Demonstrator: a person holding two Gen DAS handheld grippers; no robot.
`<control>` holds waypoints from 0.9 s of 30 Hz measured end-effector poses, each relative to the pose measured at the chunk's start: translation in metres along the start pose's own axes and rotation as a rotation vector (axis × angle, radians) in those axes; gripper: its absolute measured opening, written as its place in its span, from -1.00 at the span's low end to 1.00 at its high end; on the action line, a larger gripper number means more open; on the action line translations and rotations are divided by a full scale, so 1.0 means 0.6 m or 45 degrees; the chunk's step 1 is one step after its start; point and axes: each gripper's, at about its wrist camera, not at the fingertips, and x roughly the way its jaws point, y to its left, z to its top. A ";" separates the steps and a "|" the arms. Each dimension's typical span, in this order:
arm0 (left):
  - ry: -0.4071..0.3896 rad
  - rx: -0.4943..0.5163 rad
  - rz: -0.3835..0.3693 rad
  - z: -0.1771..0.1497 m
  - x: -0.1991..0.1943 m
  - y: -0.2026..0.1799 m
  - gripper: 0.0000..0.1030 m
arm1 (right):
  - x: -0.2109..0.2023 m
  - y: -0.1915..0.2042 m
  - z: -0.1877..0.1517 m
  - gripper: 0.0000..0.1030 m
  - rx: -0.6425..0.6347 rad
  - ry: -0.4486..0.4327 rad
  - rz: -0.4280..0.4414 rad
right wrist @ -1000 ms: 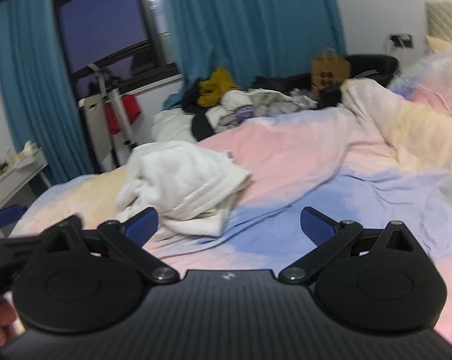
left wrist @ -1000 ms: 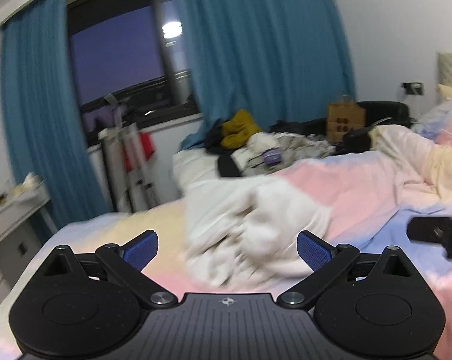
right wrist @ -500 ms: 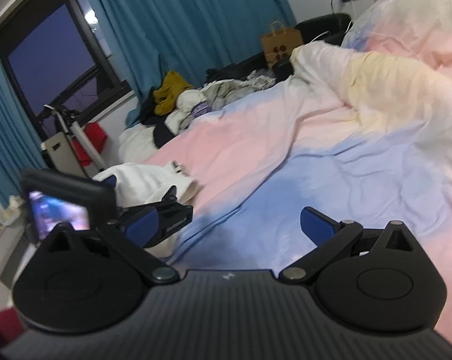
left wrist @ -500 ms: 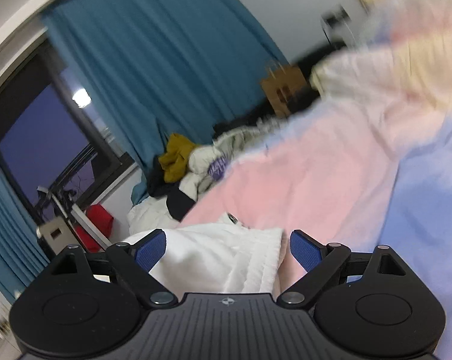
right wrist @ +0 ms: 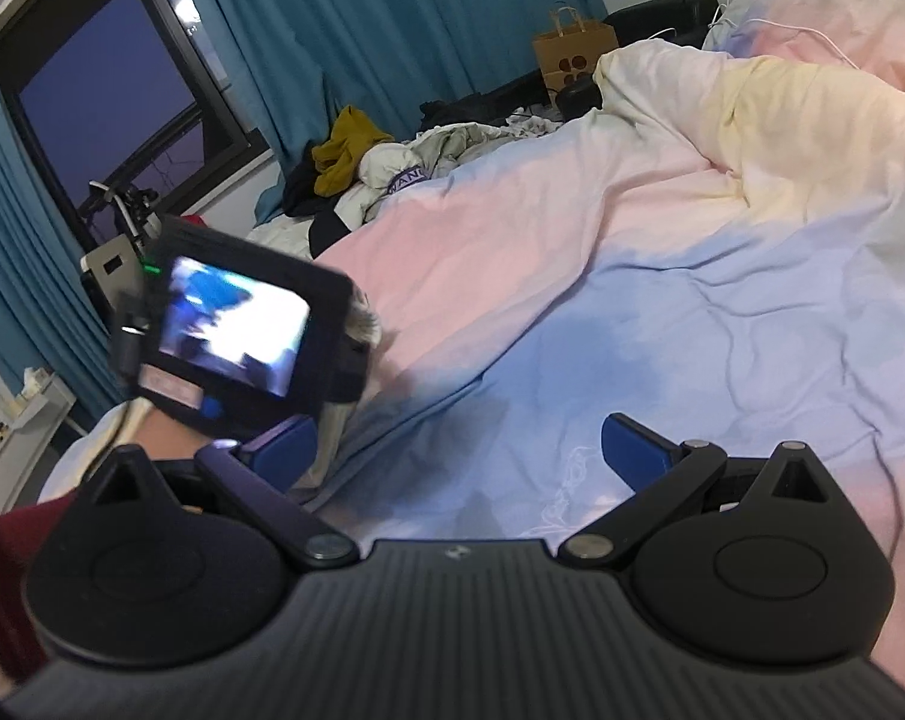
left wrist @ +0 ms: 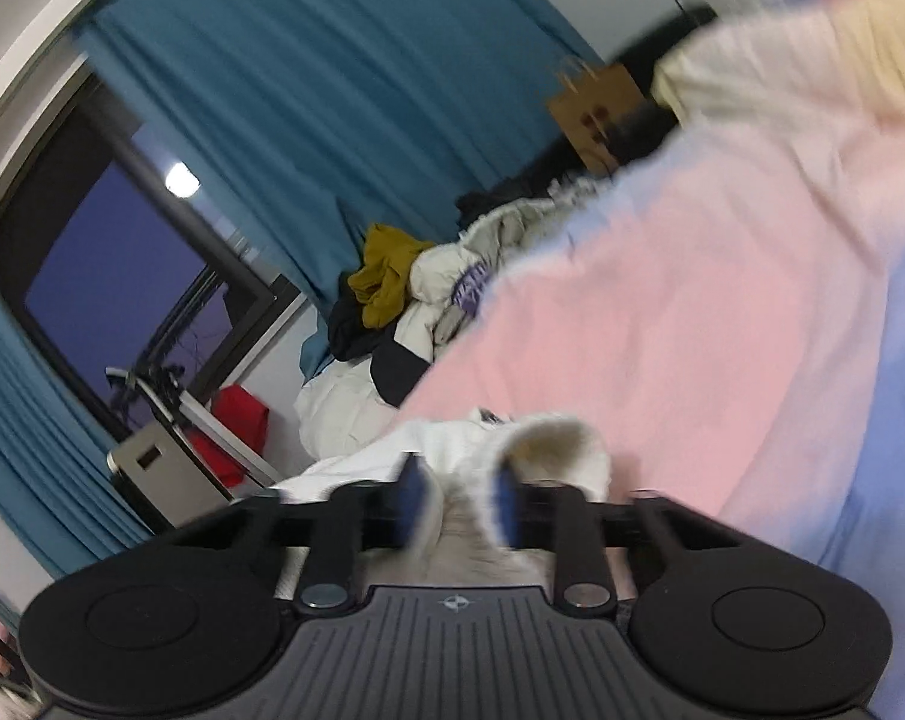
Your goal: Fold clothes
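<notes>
One bunched, seemingly fleecy white garment [left wrist: 548,438]

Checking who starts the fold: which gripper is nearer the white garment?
Left. The left gripper has its fingers closed on the white garment; the right gripper hovers open over the bedsheet beside it.

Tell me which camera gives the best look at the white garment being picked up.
The left wrist view. There the white garment sits directly ahead with the left gripper shut on its bunched fabric. In the right wrist view the left gripper's housing hides most of it; only a pale strip hangs below, beside the open right gripper.
</notes>
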 end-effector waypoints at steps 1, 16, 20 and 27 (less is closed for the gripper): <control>-0.026 -0.043 0.001 0.004 -0.015 0.019 -0.85 | -0.001 0.000 0.000 1.00 0.004 -0.007 0.007; -0.132 -0.563 0.070 -0.095 -0.318 0.416 -0.88 | -0.033 0.089 -0.033 1.00 -0.238 -0.113 0.081; -0.057 -0.762 0.146 -0.188 -0.382 0.538 -0.88 | -0.030 0.120 -0.052 1.00 -0.282 -0.075 0.148; 0.122 -1.017 0.166 -0.406 -0.422 0.659 -0.88 | -0.048 0.146 -0.080 1.00 -0.194 -0.010 0.377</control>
